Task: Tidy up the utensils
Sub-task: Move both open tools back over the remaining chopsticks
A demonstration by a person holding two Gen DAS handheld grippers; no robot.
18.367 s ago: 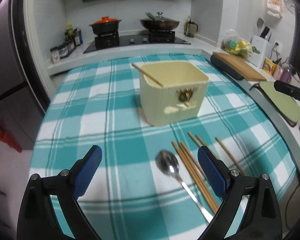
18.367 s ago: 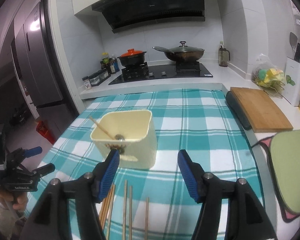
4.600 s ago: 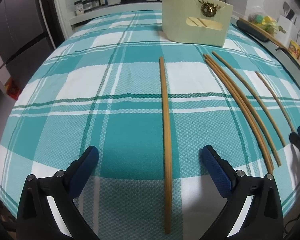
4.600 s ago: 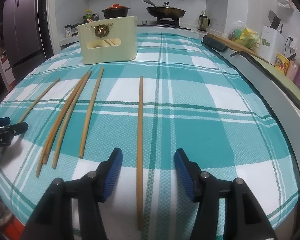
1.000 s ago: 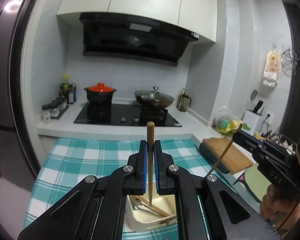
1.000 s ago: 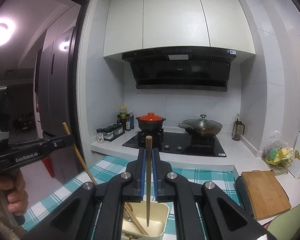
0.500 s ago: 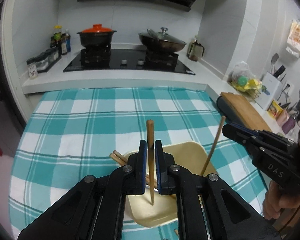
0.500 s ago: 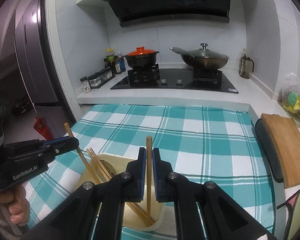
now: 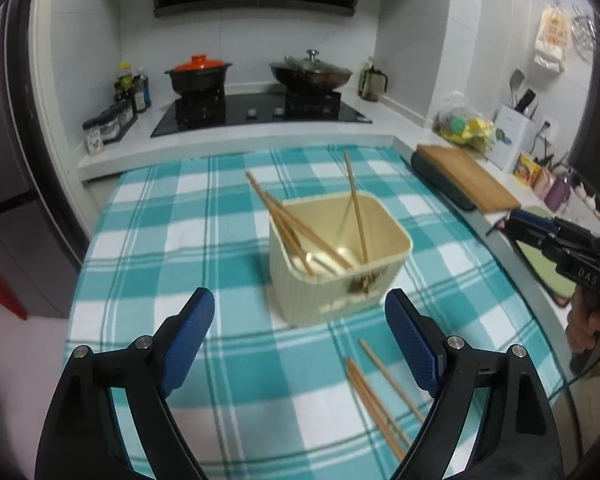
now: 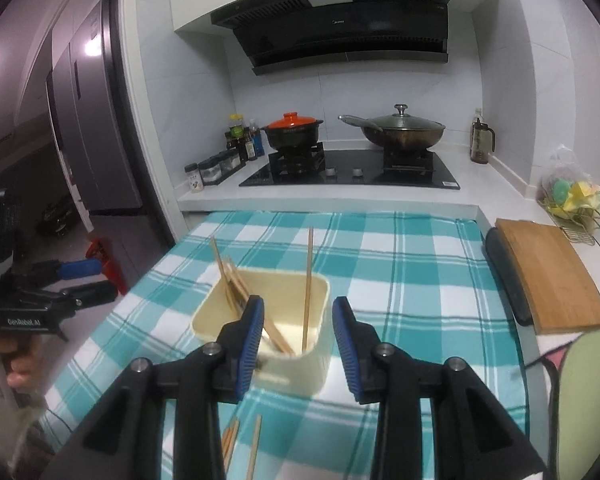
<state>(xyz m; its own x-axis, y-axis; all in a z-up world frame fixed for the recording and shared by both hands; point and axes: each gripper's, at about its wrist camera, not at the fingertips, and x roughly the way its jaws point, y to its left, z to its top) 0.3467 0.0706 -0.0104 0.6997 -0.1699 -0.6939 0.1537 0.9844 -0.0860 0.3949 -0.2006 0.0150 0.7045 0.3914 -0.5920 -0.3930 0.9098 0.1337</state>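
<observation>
Currently both hand-held grippers hover above the cream holder (image 9: 340,264), which stands on the surface's teal-and-white checked cloth (image 9: 172,240).

Left hand-held gripper (image 9: 300,344): jaws have just been opening and stand wide, nothing between the blue pads (image 9: 188,336). Seen through the gap are the holder and bare cloth.

Right hand-held gripper (image 10: 298,344): jaws have just been opening, gap narrower than the left's, nothing pinched. One chopstick (image 10: 307,288) stands nearly upright inside the holder, in line with the gap but clear of both pads.

Holder contents: a bundle of chopsticks (image 9: 288,216) leaning toward the far-left corner, plus the single one (image 9: 356,208) leaning the other way. Something pale and shiny lies at the bottom; cannot tell what it is.

Loose chopsticks (image 9: 380,392) lie on the cloth in front of the holder, near the left hand-held gripper's right finger; three or so, a bit blurred. The right wrist view catches their tips (image 10: 240,448) under its left finger.

The right-hand unit shows at the right edge of the left view (image 9: 556,240), a hand (image 9: 592,328) on its grip.

Background: stove (image 10: 352,170) with an orange-lidded pot (image 10: 294,130) and a wok (image 10: 402,130), wooden cutting board (image 10: 552,272) to the right of the cloth.
</observation>
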